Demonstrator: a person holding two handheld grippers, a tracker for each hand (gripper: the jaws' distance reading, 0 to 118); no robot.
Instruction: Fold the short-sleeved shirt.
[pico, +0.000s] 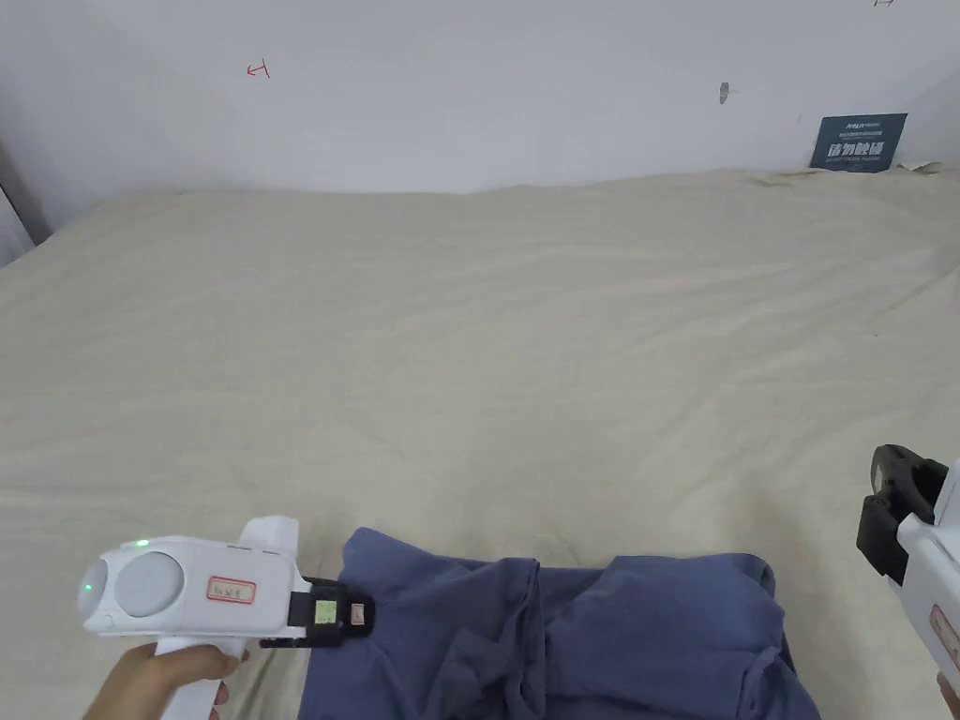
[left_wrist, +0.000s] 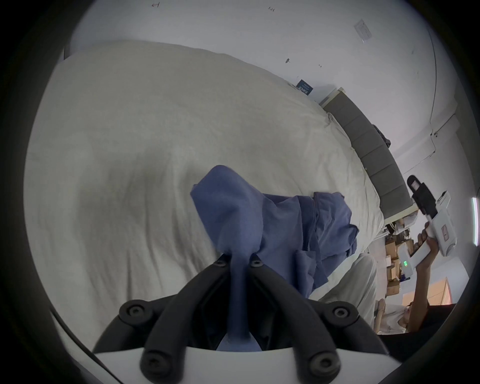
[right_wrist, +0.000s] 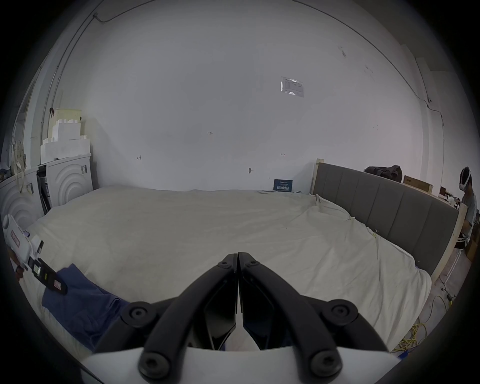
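The blue shirt (pico: 581, 637) lies crumpled at the near edge of the bed (pico: 487, 356). The left gripper (left_wrist: 240, 262) pinches the shirt's left corner between its jaws; the right gripper (right_wrist: 238, 256), jaws closed and empty, hangs right of the shirt.

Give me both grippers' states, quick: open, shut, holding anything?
Left gripper: shut on the blue shirt, cloth pinched between both jaws.
Right gripper: shut, jaws together with nothing between them.

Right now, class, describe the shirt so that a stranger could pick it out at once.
Start from the wide cream bed that spans the room. At its near edge lies a crumpled blue shirt, one corner pinched in the left gripper. It is the one dark, coloured cloth on the pale sheet.
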